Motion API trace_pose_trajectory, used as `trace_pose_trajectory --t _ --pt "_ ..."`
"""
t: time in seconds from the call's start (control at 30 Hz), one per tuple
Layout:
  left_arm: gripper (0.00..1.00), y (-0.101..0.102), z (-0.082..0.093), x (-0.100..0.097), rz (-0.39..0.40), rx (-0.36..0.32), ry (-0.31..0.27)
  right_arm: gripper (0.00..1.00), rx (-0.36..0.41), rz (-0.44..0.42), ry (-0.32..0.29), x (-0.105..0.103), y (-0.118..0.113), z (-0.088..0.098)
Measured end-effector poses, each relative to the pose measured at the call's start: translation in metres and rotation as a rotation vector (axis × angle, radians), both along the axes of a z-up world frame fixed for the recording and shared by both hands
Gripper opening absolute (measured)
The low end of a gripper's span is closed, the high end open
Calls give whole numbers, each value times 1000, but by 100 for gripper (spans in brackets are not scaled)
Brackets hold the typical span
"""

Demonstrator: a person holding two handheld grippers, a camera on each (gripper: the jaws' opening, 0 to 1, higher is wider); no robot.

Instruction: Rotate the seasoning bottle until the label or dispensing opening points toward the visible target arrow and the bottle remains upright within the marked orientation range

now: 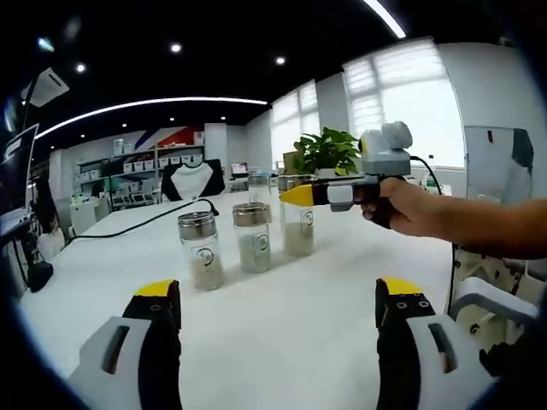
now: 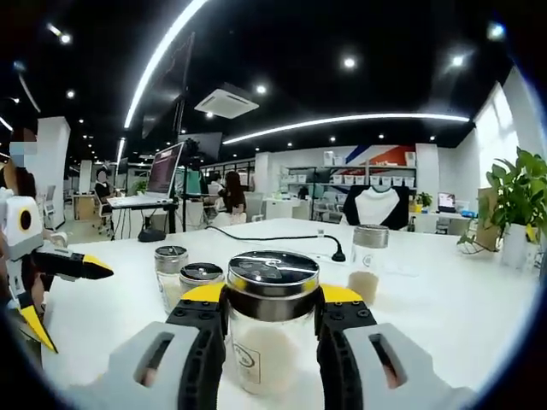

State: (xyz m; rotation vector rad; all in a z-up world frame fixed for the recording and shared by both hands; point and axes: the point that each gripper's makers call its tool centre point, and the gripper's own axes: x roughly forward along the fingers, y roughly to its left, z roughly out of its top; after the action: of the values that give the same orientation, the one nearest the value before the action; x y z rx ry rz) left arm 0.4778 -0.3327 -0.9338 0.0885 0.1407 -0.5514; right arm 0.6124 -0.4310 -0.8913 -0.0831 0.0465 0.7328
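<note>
Three glass seasoning bottles with metal lids stand in a row on the white table (image 1: 282,333): the left bottle (image 1: 201,249), the middle bottle (image 1: 253,237) and the right bottle (image 1: 299,229). A hand holds my right gripper (image 1: 301,198) at the top of the right bottle. In the right gripper view that bottle (image 2: 272,329) stands upright between the yellow-tipped jaws, and my right gripper (image 2: 272,295) is shut on it just under the lid. My left gripper (image 1: 279,295) is open over bare table in front of the row. It also appears as the left gripper (image 2: 64,295) at the left edge.
Two more bottles (image 2: 171,273) (image 2: 202,278) stand left of the held one, and another bottle (image 2: 369,256) stands farther back right. A black cable (image 1: 145,222) crosses the table to a plug (image 2: 338,254). A potted plant (image 1: 329,152) sits behind the row. People sit at desks beyond.
</note>
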Motion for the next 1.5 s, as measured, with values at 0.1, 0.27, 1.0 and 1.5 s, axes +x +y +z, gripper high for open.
trace_pose_trajectory --t 0.1,0.27,1.0,1.5 --pt "100 -3 -1 -1 -11 0 9 38 -5 5 -2 3 -1 0" --pt "100 -3 -3 0 -11 2 16 38 -16 14 5 4 0 -1" --pt "100 7 15 -5 -30 -33 56 40 -191 30 8 4 -1 -2" --pt "100 3 22 -13 -74 -38 88 38 -131 17 -7 5 -8 45"
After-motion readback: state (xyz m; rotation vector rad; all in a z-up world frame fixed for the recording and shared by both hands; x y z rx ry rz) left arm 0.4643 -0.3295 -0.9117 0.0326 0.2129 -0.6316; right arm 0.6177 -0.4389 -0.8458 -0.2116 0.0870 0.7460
